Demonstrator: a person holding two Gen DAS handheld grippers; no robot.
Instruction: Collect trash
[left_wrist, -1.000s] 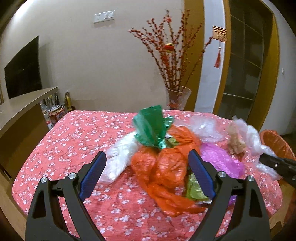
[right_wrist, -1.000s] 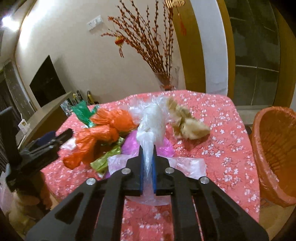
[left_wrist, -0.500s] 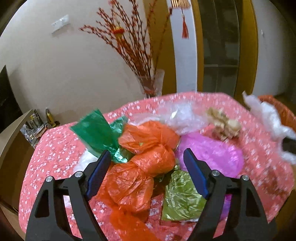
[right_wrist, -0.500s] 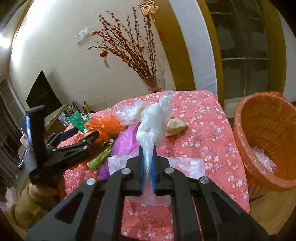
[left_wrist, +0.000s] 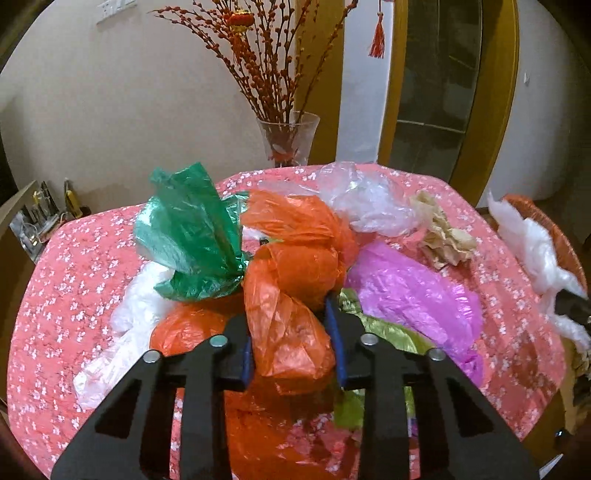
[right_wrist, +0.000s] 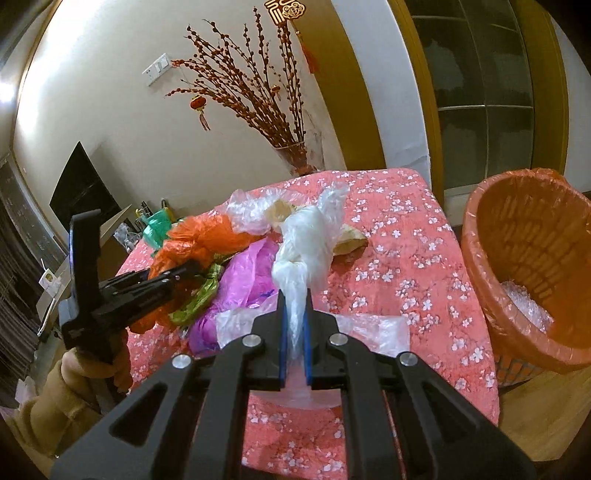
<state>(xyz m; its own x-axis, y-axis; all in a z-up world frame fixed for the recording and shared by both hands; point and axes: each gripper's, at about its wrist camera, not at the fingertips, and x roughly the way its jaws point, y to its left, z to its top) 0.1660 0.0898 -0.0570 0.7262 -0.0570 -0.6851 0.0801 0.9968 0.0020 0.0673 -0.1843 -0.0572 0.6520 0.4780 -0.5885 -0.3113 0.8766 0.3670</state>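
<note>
Warm, yellowish indoor light, moderately bright in both views. Right wrist view: a hot glare patch on the wall at upper left, prob. a lamp just out of frame. Strong fisheye bend w/ black vignette at corners; door frame curves. Soft sheen on the orange bag. Gripper bodies at bottom are near-black, little detail. Edges slightly soft; centre reasonably sharp.

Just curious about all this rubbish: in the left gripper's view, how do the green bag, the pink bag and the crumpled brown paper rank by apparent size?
1. Pink bag and green bag: look alike.
2. Crumpled brown paper: clearly smallest, though farther away.
</note>
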